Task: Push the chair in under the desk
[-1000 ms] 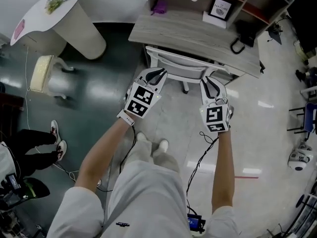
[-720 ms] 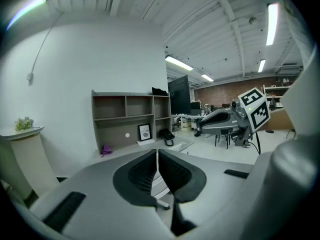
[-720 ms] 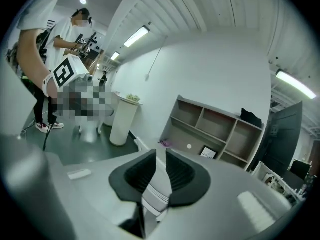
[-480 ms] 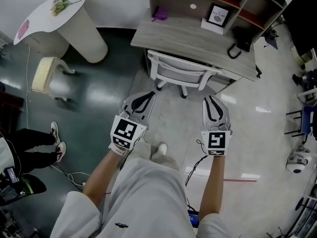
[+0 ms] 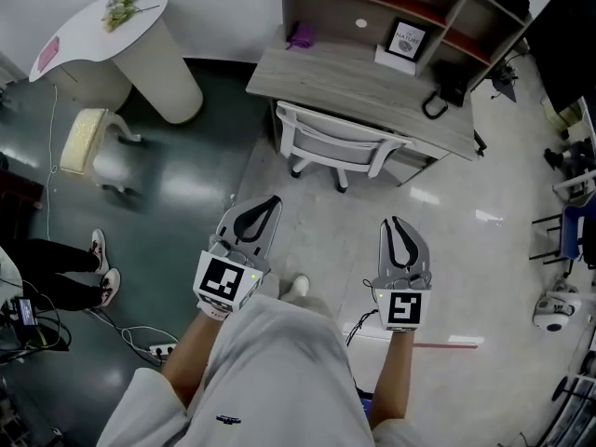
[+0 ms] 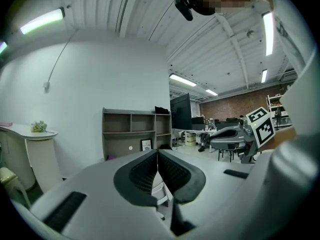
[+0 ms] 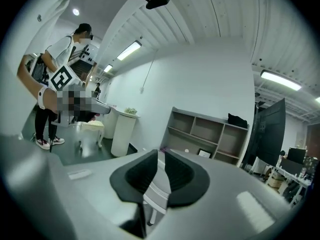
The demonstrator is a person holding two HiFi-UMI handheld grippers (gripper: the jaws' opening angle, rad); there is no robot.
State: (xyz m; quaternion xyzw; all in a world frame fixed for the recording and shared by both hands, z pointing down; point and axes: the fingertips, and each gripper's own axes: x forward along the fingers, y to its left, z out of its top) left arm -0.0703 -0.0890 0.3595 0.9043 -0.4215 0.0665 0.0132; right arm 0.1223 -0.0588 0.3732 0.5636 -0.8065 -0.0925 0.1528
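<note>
1. Now both grippers are held well back from the chair (image 5: 335, 142), close to the person's body. A second ago they were up against its backrest.
2. The white chair stands apart from them with its seat tucked beneath the wooden worktop (image 5: 372, 87). Its backrest is just beside the worktop's front edge.
3. The left gripper (image 5: 268, 202) has its jaws pressed together with nothing between them. They have drawn closed over the last second.
4. The right gripper (image 5: 399, 222) is narrowed to a thin slit, its jaws having just been closing. It holds nothing, and in the right gripper view only the distant chair shows through the gap.
5. Taken together, the retreat and the empty jaws suggest the push is finished. The chair appears fully in, so little or nothing of the task seems to remain.
</note>
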